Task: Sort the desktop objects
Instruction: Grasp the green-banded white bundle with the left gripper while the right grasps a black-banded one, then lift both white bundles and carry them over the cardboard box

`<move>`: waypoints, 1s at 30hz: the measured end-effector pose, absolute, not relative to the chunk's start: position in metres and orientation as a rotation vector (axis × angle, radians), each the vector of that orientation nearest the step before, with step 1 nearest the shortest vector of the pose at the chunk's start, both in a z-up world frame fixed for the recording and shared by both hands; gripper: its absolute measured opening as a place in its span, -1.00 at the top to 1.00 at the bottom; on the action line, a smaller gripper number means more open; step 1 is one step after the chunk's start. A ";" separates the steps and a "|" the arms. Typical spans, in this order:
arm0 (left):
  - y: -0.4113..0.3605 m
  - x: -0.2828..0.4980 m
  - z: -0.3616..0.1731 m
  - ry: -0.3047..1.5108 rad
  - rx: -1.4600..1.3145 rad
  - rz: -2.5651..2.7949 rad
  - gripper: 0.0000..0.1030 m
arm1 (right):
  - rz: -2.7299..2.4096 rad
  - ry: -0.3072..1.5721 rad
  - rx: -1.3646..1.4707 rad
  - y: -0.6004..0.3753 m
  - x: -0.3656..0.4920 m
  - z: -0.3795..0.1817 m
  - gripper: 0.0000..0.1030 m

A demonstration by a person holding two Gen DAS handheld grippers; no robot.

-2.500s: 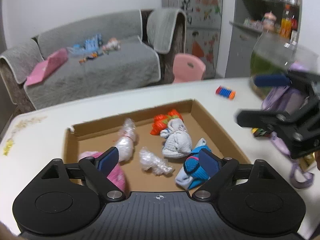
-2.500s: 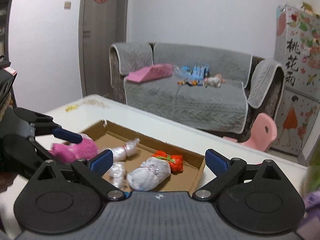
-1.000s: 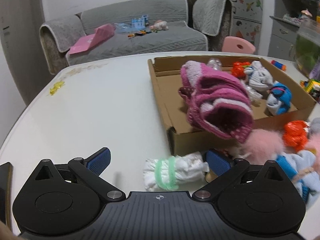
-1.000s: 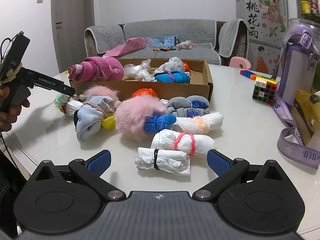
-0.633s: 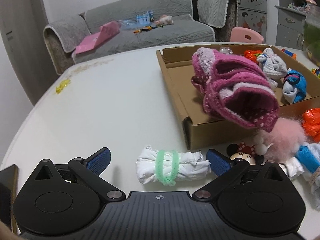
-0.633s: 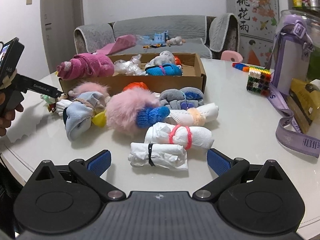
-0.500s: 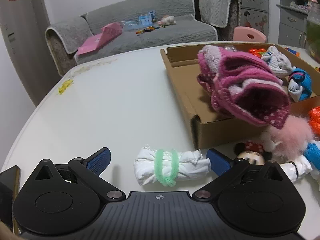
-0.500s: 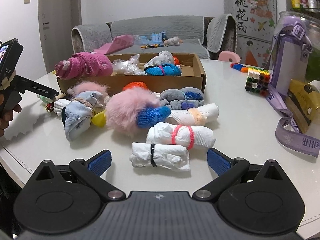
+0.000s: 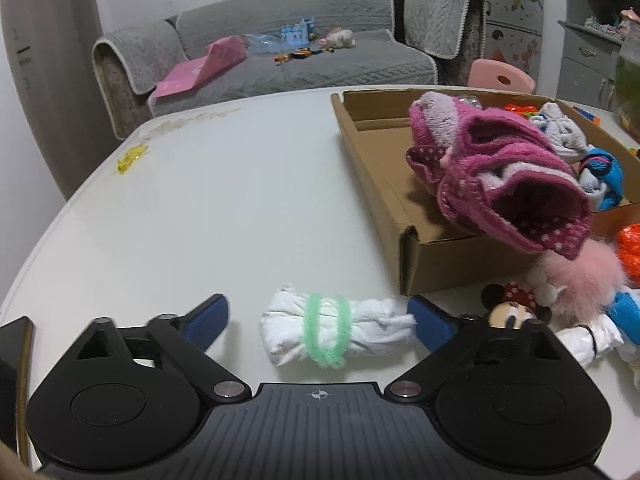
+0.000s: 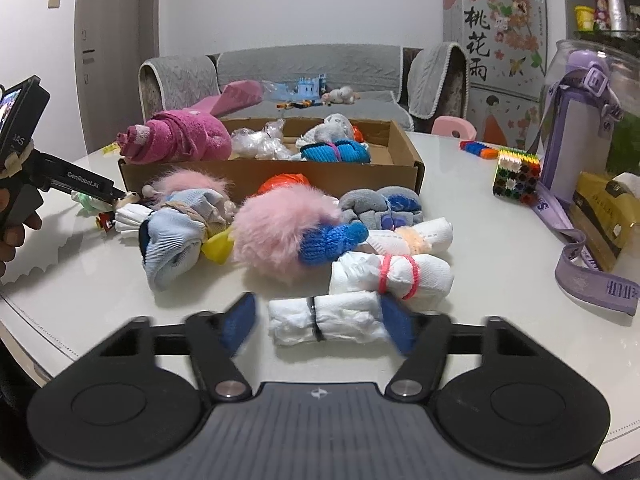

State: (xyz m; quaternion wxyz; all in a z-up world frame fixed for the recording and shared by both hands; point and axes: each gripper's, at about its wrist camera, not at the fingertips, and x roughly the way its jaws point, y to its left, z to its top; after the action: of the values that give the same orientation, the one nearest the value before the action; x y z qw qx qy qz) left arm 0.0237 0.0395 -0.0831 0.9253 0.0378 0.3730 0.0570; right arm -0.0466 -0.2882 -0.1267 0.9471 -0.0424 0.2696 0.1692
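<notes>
A white cloth roll with a green band (image 9: pixel 332 330) lies on the table between the fingers of my left gripper (image 9: pixel 320 324). Its jaws are closing; the right pad touches the roll's end, the left pad stands clear. A white roll with a black band (image 10: pixel 324 318) lies between the fingers of my right gripper (image 10: pixel 318 326). Those jaws are closing and blurred, with a small gap still at the left pad. The cardboard box (image 9: pixel 404 216) (image 10: pixel 272 178) holds sock bundles; a magenta sock bundle (image 9: pixel 500 176) (image 10: pixel 180 140) hangs over its near corner.
More bundles lie before the box: a pink fluffy ball (image 10: pixel 280 228), a light blue sock (image 10: pixel 176 240), a roll with a pink band (image 10: pixel 392 276). A purple bottle (image 10: pixel 580 128), a block cube (image 10: pixel 516 178) and a yellow packet (image 10: pixel 604 208) stand at the right. A hand (image 10: pixel 16 224) is at the left.
Both grippers left the box and came down over the rolls on the table. Since half a second ago the right jaws have narrowed a lot around the black-banded roll, the left jaws slightly.
</notes>
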 end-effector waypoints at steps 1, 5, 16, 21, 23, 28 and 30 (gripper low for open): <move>0.039 0.022 -0.082 0.764 0.074 0.102 -0.63 | 0.346 0.547 -0.085 -0.288 -0.048 -0.127 -0.01; 0.038 0.016 -0.081 0.763 0.075 0.078 -0.43 | 0.353 0.542 -0.083 -0.288 -0.051 -0.127 0.03; 0.041 -0.011 -0.069 0.753 0.064 0.083 -0.38 | 0.365 0.540 -0.066 -0.298 -0.060 -0.121 0.04; 0.039 -0.029 -0.055 0.725 0.072 0.067 -0.38 | 0.367 0.519 -0.076 -0.303 -0.061 -0.113 0.04; 0.036 -0.035 -0.052 0.725 0.087 0.060 -0.38 | 0.372 0.513 -0.079 -0.307 -0.060 -0.108 0.04; 0.037 -0.049 -0.034 0.699 0.107 0.044 -0.38 | 0.391 0.486 -0.066 -0.325 -0.052 -0.087 0.04; 0.036 -0.051 -0.024 0.687 0.120 0.040 -0.38 | 0.391 0.477 -0.061 -0.335 -0.045 -0.076 0.04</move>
State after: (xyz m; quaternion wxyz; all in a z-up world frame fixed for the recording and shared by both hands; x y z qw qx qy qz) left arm -0.0509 0.0363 -0.0241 0.9396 0.0587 0.3367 0.0197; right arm -0.0454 -0.3348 -0.0758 0.9524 -0.0303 0.2345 0.1926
